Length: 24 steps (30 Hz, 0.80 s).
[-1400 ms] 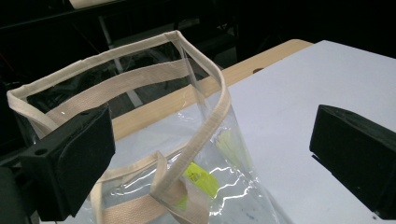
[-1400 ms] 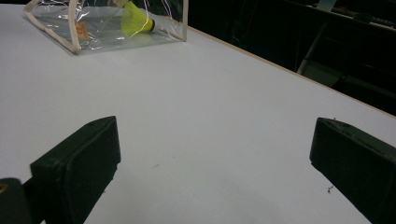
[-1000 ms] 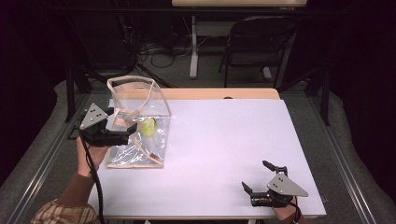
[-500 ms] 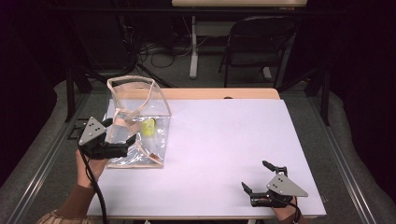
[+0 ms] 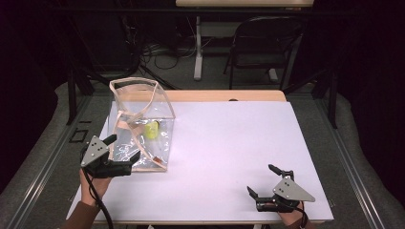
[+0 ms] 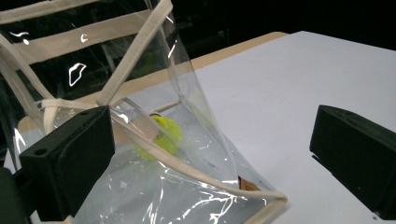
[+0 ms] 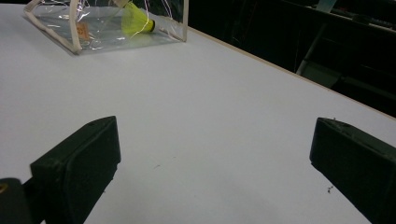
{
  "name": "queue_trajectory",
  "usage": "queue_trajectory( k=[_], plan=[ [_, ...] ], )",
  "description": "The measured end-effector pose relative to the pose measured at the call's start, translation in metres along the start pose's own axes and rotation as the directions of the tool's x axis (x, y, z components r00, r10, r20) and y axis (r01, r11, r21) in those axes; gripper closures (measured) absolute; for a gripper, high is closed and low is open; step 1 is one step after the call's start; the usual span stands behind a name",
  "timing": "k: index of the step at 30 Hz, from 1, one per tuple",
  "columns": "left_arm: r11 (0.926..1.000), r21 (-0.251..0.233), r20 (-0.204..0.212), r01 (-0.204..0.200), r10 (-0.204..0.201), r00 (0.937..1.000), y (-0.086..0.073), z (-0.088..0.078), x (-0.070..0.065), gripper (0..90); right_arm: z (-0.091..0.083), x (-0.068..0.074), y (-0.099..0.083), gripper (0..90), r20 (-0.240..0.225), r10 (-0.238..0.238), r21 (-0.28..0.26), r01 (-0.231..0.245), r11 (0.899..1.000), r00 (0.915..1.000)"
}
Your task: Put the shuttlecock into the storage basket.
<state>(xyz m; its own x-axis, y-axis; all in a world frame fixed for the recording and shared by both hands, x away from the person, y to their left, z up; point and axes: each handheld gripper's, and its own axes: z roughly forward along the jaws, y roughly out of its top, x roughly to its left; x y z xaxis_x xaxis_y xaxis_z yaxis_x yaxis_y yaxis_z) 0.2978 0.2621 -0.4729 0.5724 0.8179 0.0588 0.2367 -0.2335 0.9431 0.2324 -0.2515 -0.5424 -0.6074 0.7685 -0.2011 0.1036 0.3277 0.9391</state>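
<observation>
High view: left tool (image 5: 125, 149) agape beside clear bag (image 5: 143, 124).

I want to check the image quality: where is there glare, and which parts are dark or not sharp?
High view: white table bright, surroundings nearly black. Left gripper view: white glints on the clear bag; the near jaws look soft, the yellow shuttlecock slightly blurred through the plastic. Right gripper view: bag glints at top, dark background.
</observation>
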Motion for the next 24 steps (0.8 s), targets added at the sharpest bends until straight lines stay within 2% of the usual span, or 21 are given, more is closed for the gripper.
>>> queue_trajectory(
  k=[14,24],
  plan=[
    [0.9989,-0.029,-0.011,0.038,-0.038,0.9992,-0.038,-0.010,-0.011,0.0,0.000,0.000,0.000,1.3,0.001,0.001,0.000,-0.001,1.000,1.0000],
    [0.9989,-0.026,-0.001,0.038,-0.038,0.9993,-0.055,-0.010,-0.019,0.0,0.000,0.001,0.000,1.3,0.000,0.000,0.000,0.000,1.000,1.0000]
  ],
)
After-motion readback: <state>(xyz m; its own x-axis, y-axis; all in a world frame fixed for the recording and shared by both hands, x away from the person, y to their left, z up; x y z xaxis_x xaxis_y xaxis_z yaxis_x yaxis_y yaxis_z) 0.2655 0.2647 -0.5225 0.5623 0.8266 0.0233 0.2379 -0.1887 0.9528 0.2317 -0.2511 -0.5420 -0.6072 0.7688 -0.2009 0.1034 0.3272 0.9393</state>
